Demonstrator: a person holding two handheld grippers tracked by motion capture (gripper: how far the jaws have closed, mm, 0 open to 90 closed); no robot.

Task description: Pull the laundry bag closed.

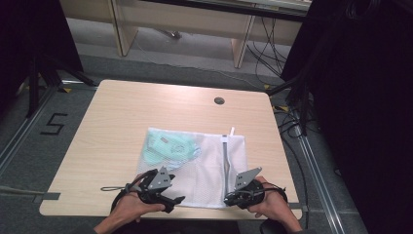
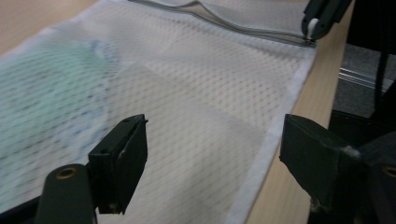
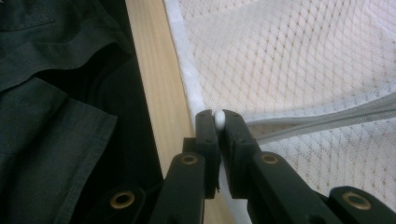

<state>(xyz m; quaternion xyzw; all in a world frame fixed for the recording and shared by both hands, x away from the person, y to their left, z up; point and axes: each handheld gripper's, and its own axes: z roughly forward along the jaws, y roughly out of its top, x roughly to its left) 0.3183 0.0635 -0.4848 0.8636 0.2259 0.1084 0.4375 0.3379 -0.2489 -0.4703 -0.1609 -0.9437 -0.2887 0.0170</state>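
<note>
High view: wooden table [image 1: 122, 117], white mesh laundry bag [image 1: 209, 165] flat on near half, close to front edge. Green-and-white garment [image 1: 173, 148] inside bag, left portion, seen through mesh. Grey zipper [image 1: 226, 156] runs from far edge of bag toward near edge, right of centre.

Left gripper [image 1: 170, 199] at near-left of bag; left gripper view shows jaws spread wide, hovering over mesh near bag's bound edge, holding nothing. Contact with fabric not certain.

Right gripper [image 1: 233, 196] at near end of zipper line. Right gripper view: jaws clenched on small white zipper pull [image 3: 220, 119], right at bag's corner beside table edge. Only tip of pull visible between pads.

Likely step, as judgement: run zipper along track, left side to anchor bag.

Risks:
- Bag unpinned: pulling slider drags whole bag across table instead of moving zipper.
- Grip on pull shallow, small rounded tab: could slip out under load.
- Loose mesh near track could bunch or catch in slider if pulled off-axis.
- Bag at table edge: pull toward person could drag it off.
</note>
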